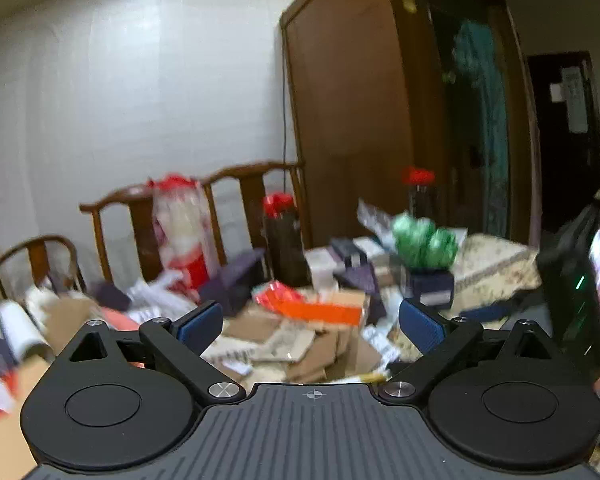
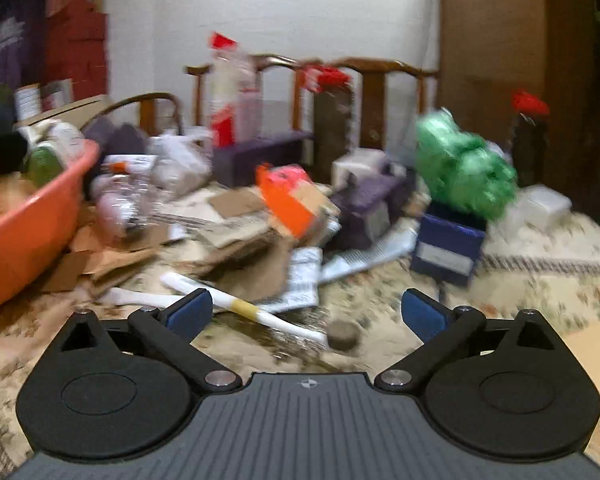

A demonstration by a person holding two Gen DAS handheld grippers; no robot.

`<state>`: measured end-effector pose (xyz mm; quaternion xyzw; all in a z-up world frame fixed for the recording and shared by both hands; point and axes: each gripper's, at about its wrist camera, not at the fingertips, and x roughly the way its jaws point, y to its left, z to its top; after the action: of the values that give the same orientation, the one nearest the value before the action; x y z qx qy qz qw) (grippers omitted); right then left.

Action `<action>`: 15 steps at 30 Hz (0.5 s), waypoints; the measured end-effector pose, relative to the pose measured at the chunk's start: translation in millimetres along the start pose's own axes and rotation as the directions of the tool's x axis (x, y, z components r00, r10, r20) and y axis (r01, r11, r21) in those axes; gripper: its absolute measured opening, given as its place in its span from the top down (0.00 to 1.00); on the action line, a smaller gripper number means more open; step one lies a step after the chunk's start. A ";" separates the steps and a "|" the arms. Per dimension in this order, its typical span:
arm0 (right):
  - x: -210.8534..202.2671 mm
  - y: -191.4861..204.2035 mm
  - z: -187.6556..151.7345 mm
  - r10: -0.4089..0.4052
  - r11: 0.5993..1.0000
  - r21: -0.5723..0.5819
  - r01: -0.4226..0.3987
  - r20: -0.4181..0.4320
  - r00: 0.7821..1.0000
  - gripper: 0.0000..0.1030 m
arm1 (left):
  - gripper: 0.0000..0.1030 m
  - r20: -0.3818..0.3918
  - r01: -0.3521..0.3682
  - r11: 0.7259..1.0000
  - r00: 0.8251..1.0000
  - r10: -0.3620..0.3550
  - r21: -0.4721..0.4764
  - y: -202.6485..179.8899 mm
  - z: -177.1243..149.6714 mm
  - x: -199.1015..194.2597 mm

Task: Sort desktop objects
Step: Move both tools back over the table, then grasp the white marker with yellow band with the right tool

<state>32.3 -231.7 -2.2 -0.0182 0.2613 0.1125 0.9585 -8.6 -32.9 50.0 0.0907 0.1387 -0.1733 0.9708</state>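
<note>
Both views are blurred, and the table is a heap. The left gripper [image 1: 310, 320] has its blue-padded jaws spread wide with nothing between them; the same goes for the right gripper [image 2: 306, 312], jaws wide apart and empty over the floral tablecloth [image 2: 540, 280].

Containers first: at the left edge of the right wrist view sits a round orange plastic basin [image 2: 24, 232], with a green-labelled item and pale packets showing over its rim, too blurred to name. Right of centre, a dark blue square box [image 2: 448, 246] stands open on the cloth, a crumpled green plastic bag [image 2: 464, 164] bulging out of its top.

Between basin and box lies the pile of flattened brown cardboard pieces [image 2: 240, 240], an orange-red packet [image 2: 288, 196] on top, a white rolled paper tube [image 2: 244, 308] just in front.
</note>
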 end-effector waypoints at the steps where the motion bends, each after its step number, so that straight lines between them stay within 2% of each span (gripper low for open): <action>1: 2.3 -2.7 -0.9 -0.022 1.000 0.003 0.022 -0.007 1.000 0.02 | 0.03 -0.019 -0.002 1.000 1.000 0.001 -0.009 2.3 -7.1 9.7; 5: 3.5 -6.0 -5.1 -0.002 1.000 -0.031 0.001 -0.031 1.000 0.02 | 0.03 -0.097 -0.034 0.999 0.995 0.035 0.009 14.6 -34.1 31.0; 8: -5.2 12.0 -5.1 0.003 0.985 -0.172 0.000 0.018 1.000 0.07 | 0.01 -0.161 -0.084 0.996 0.984 0.078 -0.033 23.2 -44.5 40.1; 11: -3.7 34.4 -0.5 0.002 0.935 -0.354 0.009 0.031 1.000 0.29 | 0.01 -0.141 -0.137 0.990 0.980 0.141 0.036 17.8 -51.5 42.3; 12: 2.0 39.8 0.9 -0.011 0.916 -0.402 0.013 0.007 1.000 0.44 | 0.00 -0.142 -0.146 0.988 0.978 0.152 0.056 14.3 -53.6 42.8; 13: 9.4 43.4 2.2 -0.030 0.901 -0.434 0.018 -0.021 0.999 0.52 | 0.00 -0.139 -0.150 0.986 0.977 0.159 0.076 12.2 -55.7 43.9; 15: 21.9 46.0 1.8 -0.031 0.877 -0.480 -0.005 -0.066 0.997 0.52 | 0.00 -0.137 -0.147 0.985 0.978 0.159 0.095 10.0 -57.2 43.6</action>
<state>41.2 -182.1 -10.6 -0.2609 0.2595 0.1665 0.9148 20.7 -24.5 -15.8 0.1541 0.1938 -0.0967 0.9640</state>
